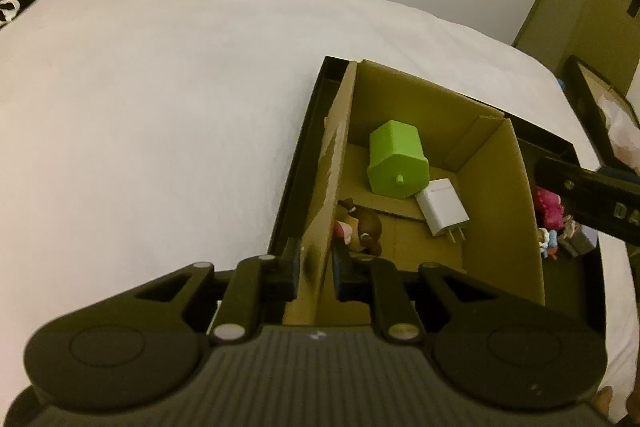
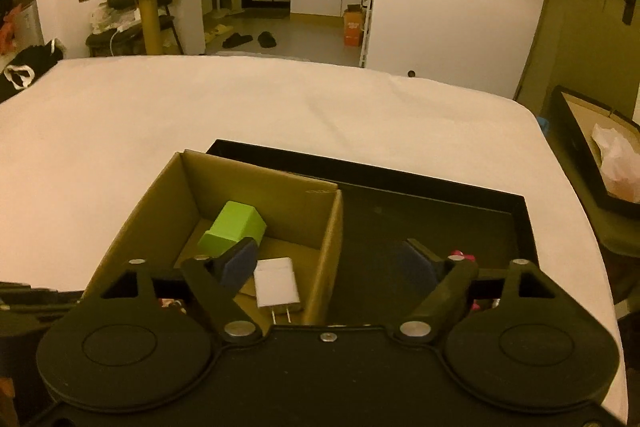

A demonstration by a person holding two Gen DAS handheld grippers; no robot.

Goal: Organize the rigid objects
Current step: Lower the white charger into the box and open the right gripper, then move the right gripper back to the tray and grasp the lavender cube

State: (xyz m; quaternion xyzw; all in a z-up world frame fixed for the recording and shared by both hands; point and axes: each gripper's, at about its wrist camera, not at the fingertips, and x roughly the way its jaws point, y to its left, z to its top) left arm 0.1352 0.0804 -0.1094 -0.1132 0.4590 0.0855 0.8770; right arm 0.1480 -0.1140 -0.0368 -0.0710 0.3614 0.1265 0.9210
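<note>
A brown cardboard box stands inside a black tray on a white bed. In it lie a green block, a white charger plug and a brown toy figure. My left gripper is shut on the box's left wall. My right gripper is open and empty above the box, with the green block and the charger below it. It also shows in the left wrist view.
Small pink and mixed toys lie in the black tray right of the box. A second tray holding paper sits off the bed at the right. The white bed sheet spreads left and beyond.
</note>
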